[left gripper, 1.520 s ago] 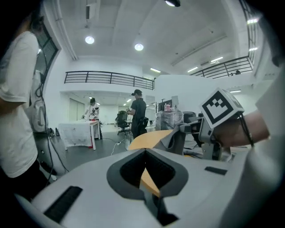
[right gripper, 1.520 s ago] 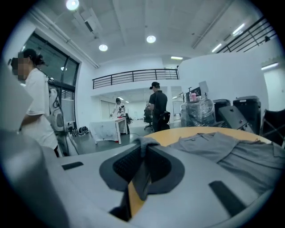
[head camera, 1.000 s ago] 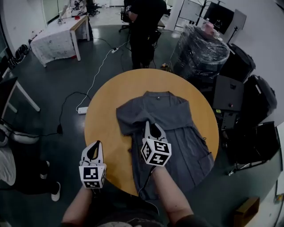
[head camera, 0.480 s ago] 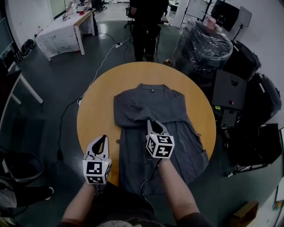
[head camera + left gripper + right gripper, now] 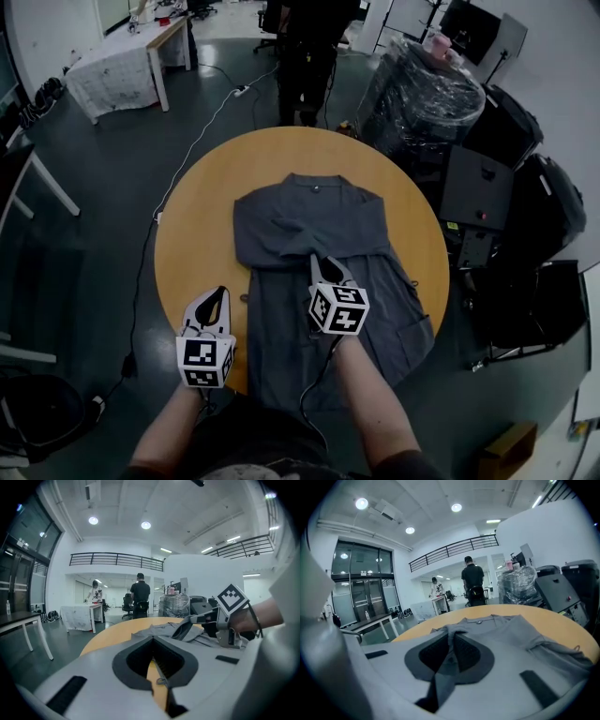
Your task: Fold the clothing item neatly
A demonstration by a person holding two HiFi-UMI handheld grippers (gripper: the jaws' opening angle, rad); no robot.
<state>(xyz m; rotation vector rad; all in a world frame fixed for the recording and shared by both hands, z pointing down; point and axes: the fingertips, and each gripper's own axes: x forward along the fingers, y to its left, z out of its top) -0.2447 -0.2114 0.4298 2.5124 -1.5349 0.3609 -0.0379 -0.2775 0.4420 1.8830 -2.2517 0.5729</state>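
A grey button-up garment (image 5: pixel 323 234) lies flat on the round wooden table (image 5: pixel 202 225), collar away from me, hem hanging over the near edge. My right gripper (image 5: pixel 324 269) sits over the garment's middle and is shut on a fold of its grey cloth (image 5: pixel 449 654), which runs between the jaws in the right gripper view. My left gripper (image 5: pixel 215 305) is shut and holds nothing. It hovers over bare wood just left of the garment's edge. In the left gripper view the garment (image 5: pixel 159 630) and the right gripper (image 5: pixel 206 620) show ahead to the right.
A person in dark clothes (image 5: pixel 305 56) stands beyond the table. A wrapped pallet (image 5: pixel 427 89) and black cases (image 5: pixel 478 187) crowd the right side. A white-covered table (image 5: pixel 122 66) stands at the far left, and a cable (image 5: pixel 202 141) runs across the floor.
My left gripper has come in from beyond the table's rim to over the wood beside the garment. The right gripper keeps its hold on the cloth. Over the last half second little shifted.
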